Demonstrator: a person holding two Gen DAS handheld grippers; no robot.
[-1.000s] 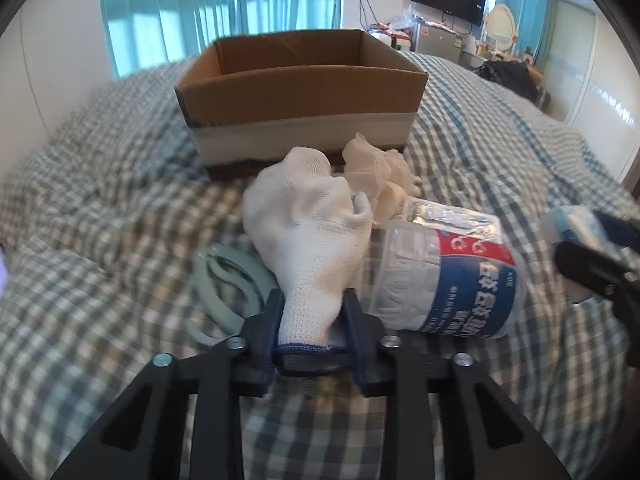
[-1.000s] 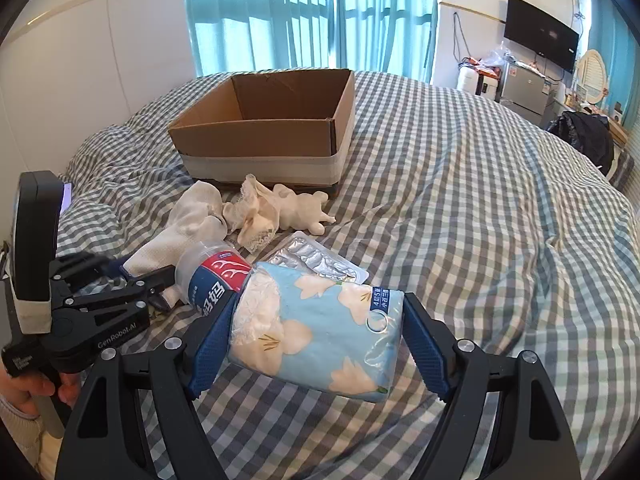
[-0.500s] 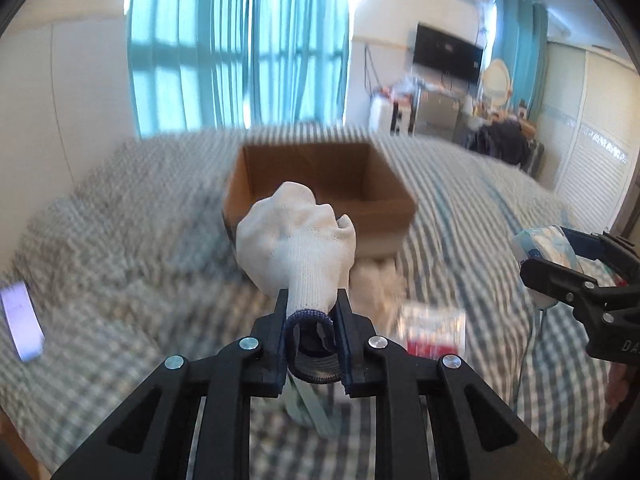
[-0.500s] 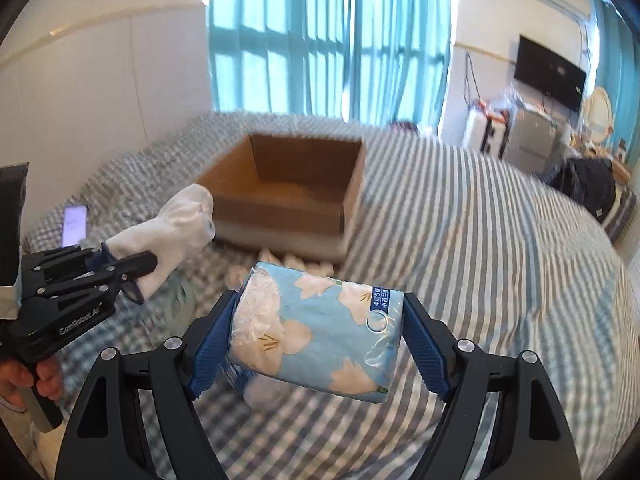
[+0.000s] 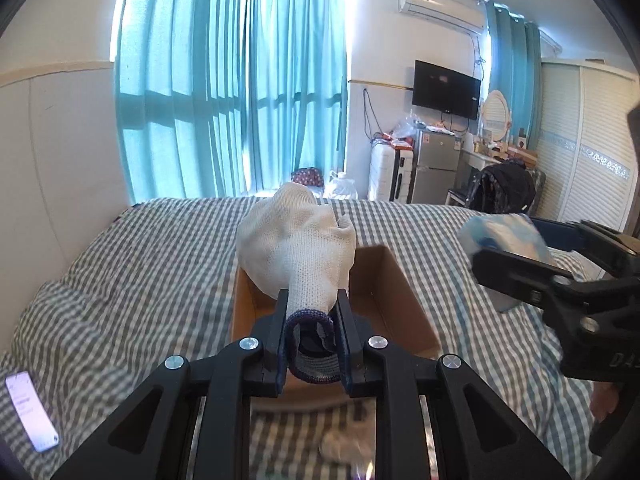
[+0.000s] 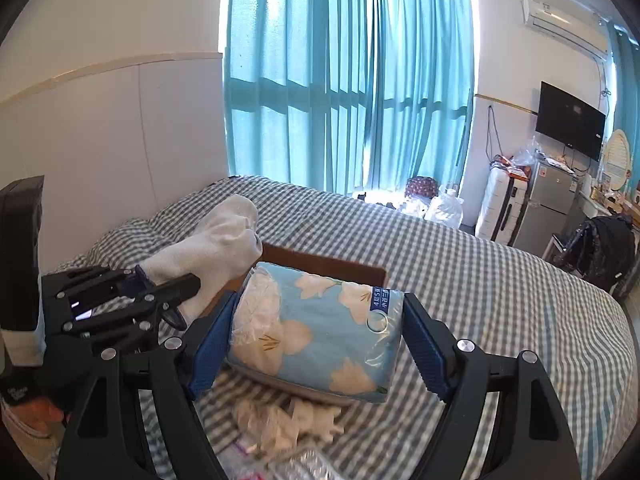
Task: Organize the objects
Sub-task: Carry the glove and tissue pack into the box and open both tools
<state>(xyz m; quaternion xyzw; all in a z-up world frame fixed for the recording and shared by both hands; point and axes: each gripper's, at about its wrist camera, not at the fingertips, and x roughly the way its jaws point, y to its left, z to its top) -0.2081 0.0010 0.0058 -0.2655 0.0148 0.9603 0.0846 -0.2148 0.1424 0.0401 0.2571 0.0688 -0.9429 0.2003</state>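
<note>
The left tool [image 5: 312, 336] is clamped on the dark-blue knitted cuff of a white knit work glove [image 5: 298, 248], whose limp body and fingers stand up past the fingertips; in the left wrist view the glove hangs over the open brown cardboard box [image 5: 404, 304], which sits on the grey-and-white checked bed cover [image 5: 132, 280]; the box's inner walls show on either side of the glove. The right tool [image 6: 320, 332] grips a soft plastic-wrapped tissue pack, light blue with cream flowers [image 6: 320, 328], squeezed lengthwise between its two blue-padded fingers [image 6: 426, 346]; the pack is held clear of the bed, in front of the box's far brown edge [image 6: 320, 262], with the glove-carrying left tool [image 6: 172, 284] just beside it on the left. From the left wrist view the same tissue pack [image 5: 504, 236] appears to the right of the box. Lying on the cover below the pack are a crumpled white glove [image 6: 288, 420] and a silvery blister sheet [image 6: 312, 468], both blurred; a lit phone with a pale screen [image 5: 30, 410] rests on the cover at far left. Teal curtains [image 5: 232, 92] hang behind the bed.
</note>
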